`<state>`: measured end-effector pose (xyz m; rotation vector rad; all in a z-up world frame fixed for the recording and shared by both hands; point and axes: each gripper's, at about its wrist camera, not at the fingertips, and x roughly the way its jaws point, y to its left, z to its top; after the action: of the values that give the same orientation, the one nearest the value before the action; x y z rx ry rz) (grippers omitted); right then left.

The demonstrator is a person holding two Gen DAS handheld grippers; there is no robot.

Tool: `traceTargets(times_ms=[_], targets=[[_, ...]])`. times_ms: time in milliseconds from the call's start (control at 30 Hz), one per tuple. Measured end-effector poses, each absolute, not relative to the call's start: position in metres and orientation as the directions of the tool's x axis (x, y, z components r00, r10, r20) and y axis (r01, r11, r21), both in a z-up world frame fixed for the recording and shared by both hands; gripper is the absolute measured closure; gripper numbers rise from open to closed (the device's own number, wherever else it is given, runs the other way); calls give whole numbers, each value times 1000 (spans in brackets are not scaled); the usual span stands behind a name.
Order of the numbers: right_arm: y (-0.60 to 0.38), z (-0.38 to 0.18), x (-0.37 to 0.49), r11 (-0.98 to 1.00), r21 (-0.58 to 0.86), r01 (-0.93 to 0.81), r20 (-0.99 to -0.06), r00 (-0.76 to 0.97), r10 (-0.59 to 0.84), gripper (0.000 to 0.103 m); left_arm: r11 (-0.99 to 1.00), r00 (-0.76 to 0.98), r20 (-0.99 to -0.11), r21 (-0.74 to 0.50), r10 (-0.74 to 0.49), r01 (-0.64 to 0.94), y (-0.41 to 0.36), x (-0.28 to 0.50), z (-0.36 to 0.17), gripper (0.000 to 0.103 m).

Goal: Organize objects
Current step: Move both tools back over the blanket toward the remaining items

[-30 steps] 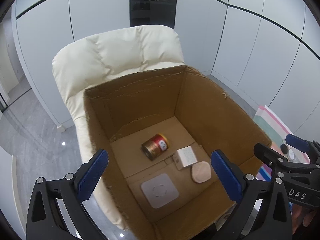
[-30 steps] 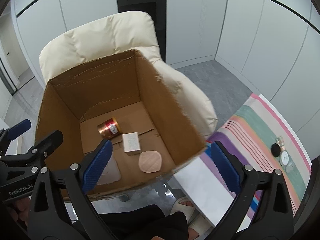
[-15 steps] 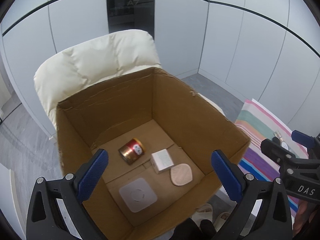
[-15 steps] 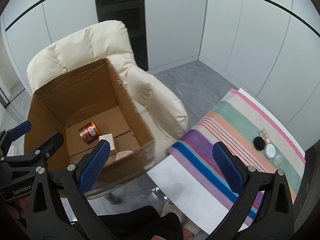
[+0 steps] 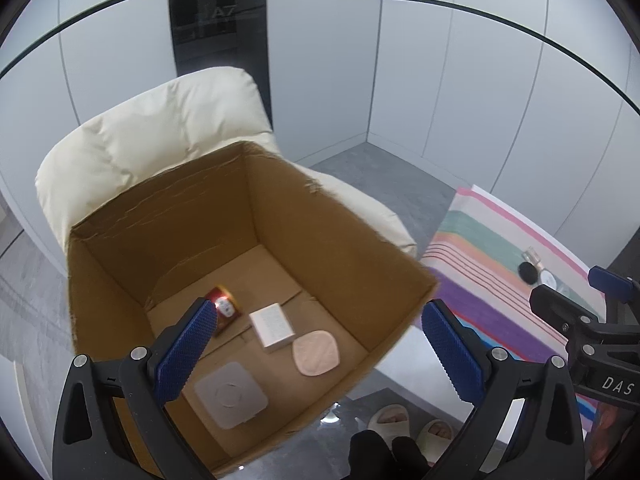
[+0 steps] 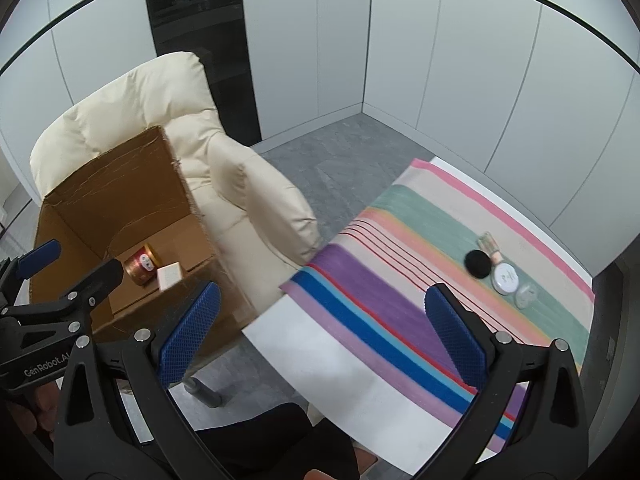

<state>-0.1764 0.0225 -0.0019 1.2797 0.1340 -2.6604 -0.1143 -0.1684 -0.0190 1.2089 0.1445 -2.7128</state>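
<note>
Right tool has swung from the box toward the striped worktop; both tools wide, empty. Four items boxed; black disc, white tin and others remain there.

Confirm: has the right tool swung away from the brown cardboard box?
Yes. The right tool swung rightward from the brown cardboard box, toward the striped cloth.

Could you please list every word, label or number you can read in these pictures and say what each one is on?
"A7": on the dark wall panel behind the cream padded armchair.
"DAS": on the black body of the right hand-held gripper, seen from the left wrist.
"GenRobot.AI": on the black body of the left hand-held gripper, seen from the right wrist.
Label on the red-and-gold tin can: too blurred to read.
</note>
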Motion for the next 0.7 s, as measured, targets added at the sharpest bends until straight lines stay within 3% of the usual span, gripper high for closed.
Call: traceTargets(times_ms=[700], targets=[[127, -7, -156, -999, 14, 49, -791, -611, -41, 0, -1000, -661, -750, -19, 1, 20, -72, -137, -20, 0]])
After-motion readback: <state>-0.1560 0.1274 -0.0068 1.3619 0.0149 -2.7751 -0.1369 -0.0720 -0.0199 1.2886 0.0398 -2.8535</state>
